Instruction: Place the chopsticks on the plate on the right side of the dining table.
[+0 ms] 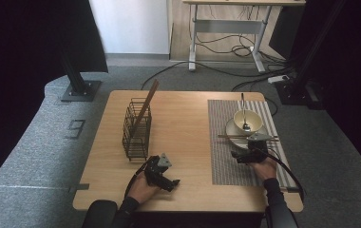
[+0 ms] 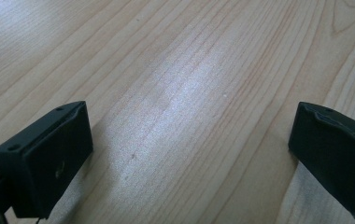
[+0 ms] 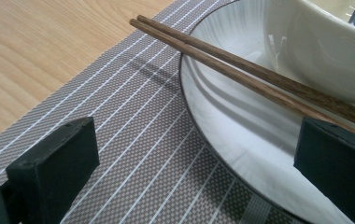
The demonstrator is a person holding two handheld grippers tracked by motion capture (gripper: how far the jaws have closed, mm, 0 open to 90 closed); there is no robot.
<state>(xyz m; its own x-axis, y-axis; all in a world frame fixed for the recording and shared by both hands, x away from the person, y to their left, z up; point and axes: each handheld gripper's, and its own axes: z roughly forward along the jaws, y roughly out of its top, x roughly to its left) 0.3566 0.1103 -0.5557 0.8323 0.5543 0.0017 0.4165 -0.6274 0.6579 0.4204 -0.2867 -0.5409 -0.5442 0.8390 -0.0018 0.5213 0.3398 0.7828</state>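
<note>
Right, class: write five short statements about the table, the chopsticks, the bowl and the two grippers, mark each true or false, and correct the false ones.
1. The chopsticks lie across the plate. True.
2. The right gripper is shut on the chopsticks. False: its jaws stand open, and nothing is between them.
3. The bowl sits on the plate. True.
4. The wire basket stands on the placemat. False: it stands on the bare table, left of the placemat.
5. The left gripper holds a spoon. False: it is open above bare wood.
</note>
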